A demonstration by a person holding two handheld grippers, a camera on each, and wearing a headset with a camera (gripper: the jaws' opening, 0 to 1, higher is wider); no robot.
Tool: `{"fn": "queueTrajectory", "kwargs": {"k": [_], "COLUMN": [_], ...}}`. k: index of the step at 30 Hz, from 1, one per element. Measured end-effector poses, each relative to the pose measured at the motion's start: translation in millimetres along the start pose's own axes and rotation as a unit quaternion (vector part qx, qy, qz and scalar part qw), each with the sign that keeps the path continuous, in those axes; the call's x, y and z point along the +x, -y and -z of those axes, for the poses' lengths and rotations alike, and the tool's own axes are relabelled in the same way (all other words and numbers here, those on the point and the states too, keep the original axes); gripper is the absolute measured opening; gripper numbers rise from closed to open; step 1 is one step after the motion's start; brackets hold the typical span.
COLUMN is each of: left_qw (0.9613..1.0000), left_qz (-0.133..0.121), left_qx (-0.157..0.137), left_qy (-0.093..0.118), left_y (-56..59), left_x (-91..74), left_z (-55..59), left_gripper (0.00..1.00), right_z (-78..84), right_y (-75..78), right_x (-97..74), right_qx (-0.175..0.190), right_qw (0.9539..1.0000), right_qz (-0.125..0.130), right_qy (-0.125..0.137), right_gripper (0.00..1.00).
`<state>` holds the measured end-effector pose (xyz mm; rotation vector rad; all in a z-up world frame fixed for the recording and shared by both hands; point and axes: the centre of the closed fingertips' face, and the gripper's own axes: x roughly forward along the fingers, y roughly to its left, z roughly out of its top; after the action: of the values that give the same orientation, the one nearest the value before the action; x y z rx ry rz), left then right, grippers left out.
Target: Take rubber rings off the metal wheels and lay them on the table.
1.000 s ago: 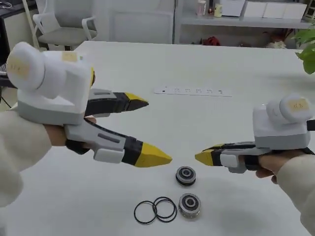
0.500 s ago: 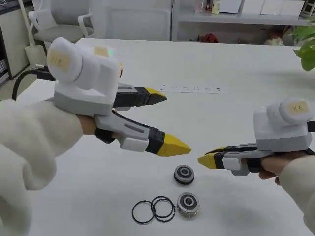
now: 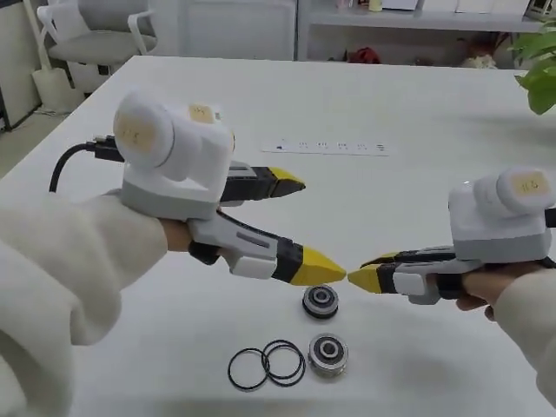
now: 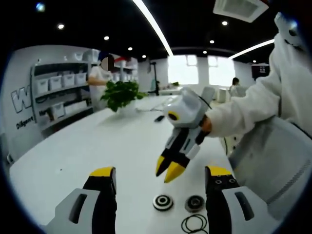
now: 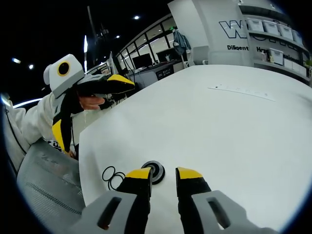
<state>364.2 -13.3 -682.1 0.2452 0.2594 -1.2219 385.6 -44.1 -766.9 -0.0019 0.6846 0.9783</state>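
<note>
Two metal wheels lie near the table's front edge: one with a dark rim [image 3: 321, 300] and a silvery one [image 3: 329, 352] closer to me. Two black rubber rings [image 3: 265, 365] lie flat, overlapping, left of the silvery wheel. My left gripper [image 3: 313, 226] is wide open and holds nothing; its lower tip hovers just above the dark wheel. My right gripper [image 3: 358, 276] comes in from the right, jaws a narrow gap apart and holding nothing, almost meeting that tip. The left gripper view has both wheels [image 4: 163, 202] [image 4: 195, 203] and the rings [image 4: 194, 224]. One wheel [image 5: 152, 170] sits past the right jaws.
A white power strip [image 3: 330, 146] lies flat mid-table. Beyond the table's far edge stand an office chair [image 3: 95, 39] and shelves, with a green plant [image 3: 540, 69] at the right. A cable [image 3: 74, 156] trails from the left gripper. A person [image 4: 100, 73] stands by distant shelves.
My left gripper has moved right and down, bringing its lower tip close to the right gripper's tips above the dark wheel. The right gripper, wheels and rings have stayed put.
</note>
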Motion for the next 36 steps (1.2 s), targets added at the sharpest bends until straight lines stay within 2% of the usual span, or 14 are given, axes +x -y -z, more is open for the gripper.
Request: {"fn": "queueTrajectory", "kwargs": {"k": [6,14,20,27,33,36], "left_qw": [0.9998,0.9994,0.9989,0.9991,0.9994,0.9992], "left_qz": [0.001,-0.017,-0.024,-0.020,-0.020,-0.018], "left_qx": [-0.019,-0.030,-0.034,-0.034,-0.029,-0.035], "left_qy": [0.000,-0.007,-0.022,-0.018,-0.006,-0.004], "left_y": [-2.1,-11.9,-15.3,-10.4,-7.8,-5.5], "left_x": [7.9,15.6,20.3,26.4,29.9,32.8], "left_z": [14.7,34.3,51.4,57.0,58.7,63.3], "left_gripper": [0.74,0.70,0.64,0.52,0.36,0.30], "right_z": [3.6,7.1,15.2,19.7,26.0,30.1], "right_y": [0.9,3.5,3.5,-5.1,-9.4,-13.0], "right_x": [2.3,4.3,8.4,13.2,17.4,20.9], "right_qx": [0.000,0.001,-0.014,-0.031,-0.047,-0.056], "right_qw": [1.0000,1.0000,0.9996,0.9987,0.9974,0.9965], "right_qz": [-0.003,-0.005,-0.006,-0.027,-0.033,-0.038], "right_qy": [-0.006,-0.008,-0.022,-0.030,-0.042,-0.050], "right_gripper": [0.16,0.16,0.16,0.17,0.18,0.18]}}
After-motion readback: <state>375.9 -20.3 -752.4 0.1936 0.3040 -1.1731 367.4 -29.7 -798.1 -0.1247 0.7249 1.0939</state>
